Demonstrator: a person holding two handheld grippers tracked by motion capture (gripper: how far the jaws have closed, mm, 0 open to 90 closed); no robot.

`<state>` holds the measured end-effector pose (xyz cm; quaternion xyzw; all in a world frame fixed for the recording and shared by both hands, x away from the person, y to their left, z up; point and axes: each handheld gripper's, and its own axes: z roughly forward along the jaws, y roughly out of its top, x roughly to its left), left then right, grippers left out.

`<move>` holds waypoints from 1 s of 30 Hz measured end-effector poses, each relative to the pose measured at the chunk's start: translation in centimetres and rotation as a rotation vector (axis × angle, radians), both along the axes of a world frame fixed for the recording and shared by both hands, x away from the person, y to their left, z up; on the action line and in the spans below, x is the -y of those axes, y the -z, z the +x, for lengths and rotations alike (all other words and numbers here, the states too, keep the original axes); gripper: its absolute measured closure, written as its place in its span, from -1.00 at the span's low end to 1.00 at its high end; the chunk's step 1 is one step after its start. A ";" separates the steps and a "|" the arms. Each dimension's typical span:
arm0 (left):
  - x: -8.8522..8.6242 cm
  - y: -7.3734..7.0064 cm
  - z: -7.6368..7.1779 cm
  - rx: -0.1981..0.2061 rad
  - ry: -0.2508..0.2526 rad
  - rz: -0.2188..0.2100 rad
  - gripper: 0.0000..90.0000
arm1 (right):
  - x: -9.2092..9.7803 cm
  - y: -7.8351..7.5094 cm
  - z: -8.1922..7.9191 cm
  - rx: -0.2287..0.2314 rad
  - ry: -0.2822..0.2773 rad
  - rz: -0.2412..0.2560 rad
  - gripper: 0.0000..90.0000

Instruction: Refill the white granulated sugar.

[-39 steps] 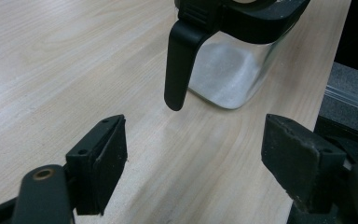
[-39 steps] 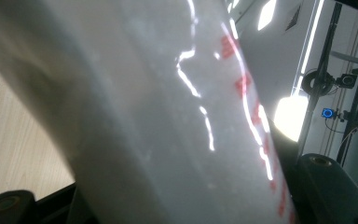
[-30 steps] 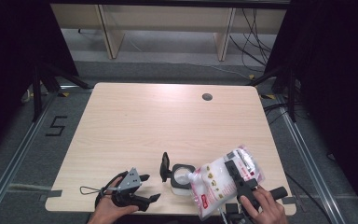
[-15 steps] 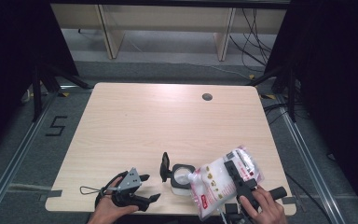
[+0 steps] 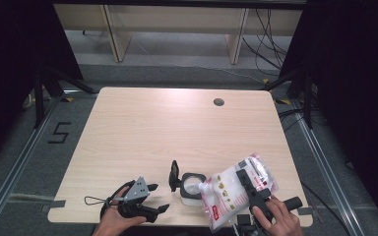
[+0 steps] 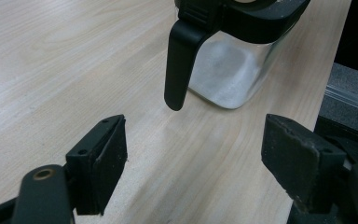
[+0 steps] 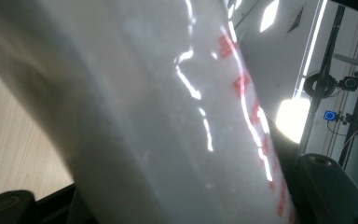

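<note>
A clear square container (image 5: 193, 187) with a black rim stands near the table's front edge, its black lid (image 5: 173, 175) flipped up on the left. A white bag with red print (image 5: 231, 194) is tilted over it, one corner at the container's mouth. My right gripper (image 5: 252, 189) is shut on the bag, which lies close before its camera (image 7: 168, 116). My left gripper (image 5: 158, 198) rests open on the table left of the container. In the left gripper view the container (image 6: 235, 70) holds white powder and the lid flap (image 6: 179, 60) hangs beyond the spread jaws.
The wooden table (image 5: 177, 128) has a round cable hole (image 5: 219, 102) at the back right. Both hands sit at the front edge. Wooden shelving (image 5: 177, 24) and cables stand beyond the table, and tripod legs (image 5: 54, 83) stand on the floor at left.
</note>
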<state>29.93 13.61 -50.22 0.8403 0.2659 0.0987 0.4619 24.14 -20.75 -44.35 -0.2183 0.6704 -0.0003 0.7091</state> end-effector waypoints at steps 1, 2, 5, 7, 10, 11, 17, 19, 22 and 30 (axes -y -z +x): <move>0.0 0.0 0.0 -0.003 -0.004 -0.004 -0.51 | 0.0 0.0 0.0 0.003 -0.001 0.001 0.05; 0.0 0.0 0.0 0.003 0.001 0.000 -0.51 | 0.0 0.0 0.0 0.002 -0.002 0.001 0.05; 0.0 0.0 0.0 0.002 -0.001 -0.006 -0.51 | 0.0 0.1 0.0 0.001 -0.003 0.005 0.06; 0.0 0.0 0.0 0.003 0.002 -0.006 -0.51 | -0.1 0.2 0.0 -0.006 0.000 -0.001 0.06; 0.1 0.1 -0.1 -0.008 -0.011 -0.017 -0.51 | 0.0 0.3 0.0 -0.017 0.013 0.009 0.06; 0.1 0.1 0.0 -0.008 -0.011 -0.017 -0.51 | -0.1 0.2 0.0 -0.007 0.002 0.007 0.06; 0.0 0.0 0.0 0.005 -0.006 -0.004 -0.51 | 0.1 0.4 0.1 -0.026 0.017 0.018 0.06; 0.0 0.0 0.0 0.002 -0.001 -0.004 -0.51 | 0.0 0.4 0.1 -0.025 0.012 0.028 0.06; 0.0 0.1 0.0 -0.002 -0.004 -0.008 -0.51 | 0.1 0.4 0.1 -0.027 0.012 0.026 0.06; 0.1 0.1 -0.1 -0.009 -0.011 -0.019 -0.51 | -0.1 0.2 0.1 -0.010 -0.001 0.007 0.07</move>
